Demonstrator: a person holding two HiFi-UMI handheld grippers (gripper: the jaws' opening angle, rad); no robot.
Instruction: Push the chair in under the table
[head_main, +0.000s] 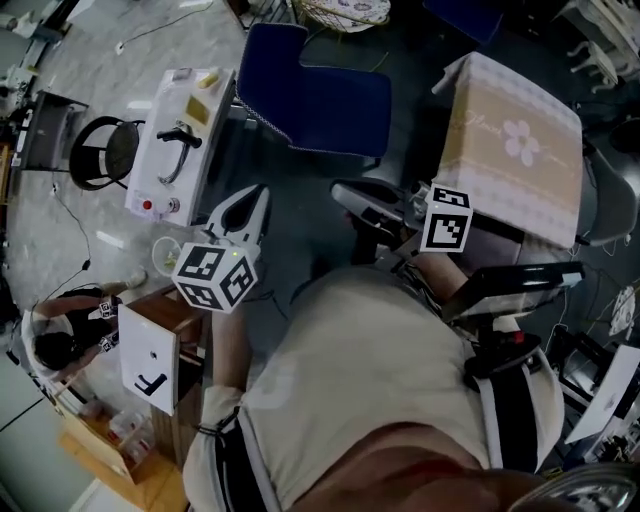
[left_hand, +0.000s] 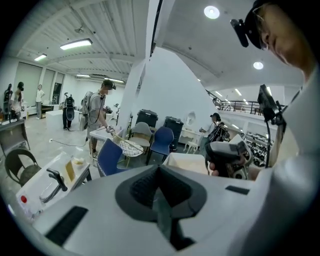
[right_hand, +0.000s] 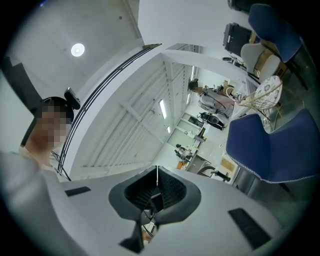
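left gripper (head_main: 256, 196): jaws pressed together, nothing between them | right gripper (head_main: 342, 190): jaws pressed together, empty | blue chair (head_main: 325, 100): on the floor ahead of both grippers, touched by neither, just beside the white desk (head_main: 160, 150), apart from the cloth-covered desk (head_main: 515, 150)

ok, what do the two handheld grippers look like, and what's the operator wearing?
The left gripper and right gripper both have smooth white shells, with dark grey ribbed pads set in a V-shaped recess and black rectangular insets. Each carries a white cube with black square markers: left cube, right cube. The person wears a light beige top with black straps.
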